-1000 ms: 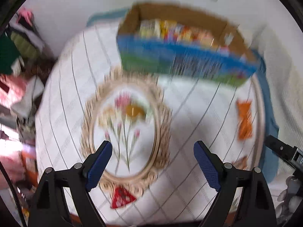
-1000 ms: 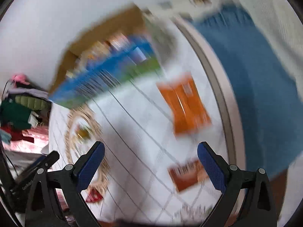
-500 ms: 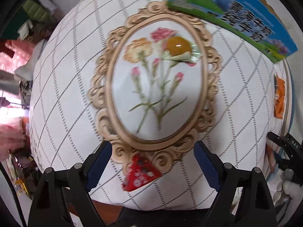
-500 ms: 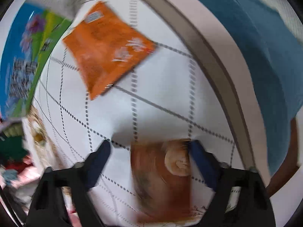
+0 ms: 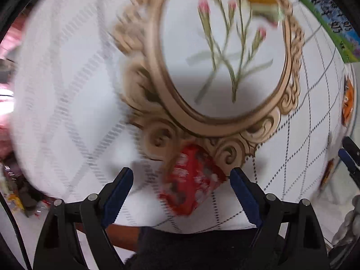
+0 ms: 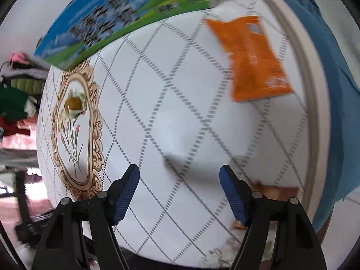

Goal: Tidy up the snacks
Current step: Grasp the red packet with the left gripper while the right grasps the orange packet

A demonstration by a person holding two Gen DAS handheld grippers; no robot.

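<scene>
The left tongs (image 5: pixel 181 180) stand wide open and empty, with a red snack packet (image 5: pixel 191 180) lying between the fingertips on the round table (image 5: pixel 67 78), at the edge of its printed floral frame. The right tongs (image 6: pixel 180 180) gape empty over bare tabletop; an orange snack packet (image 6: pixel 252 58) lies beyond, near the blue-green box (image 6: pixel 126 15)

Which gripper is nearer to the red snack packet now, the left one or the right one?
Left. The left gripper is open with the red snack packet between its fingers. The right gripper is open near the opposite table edge, beside the orange packet.
</scene>
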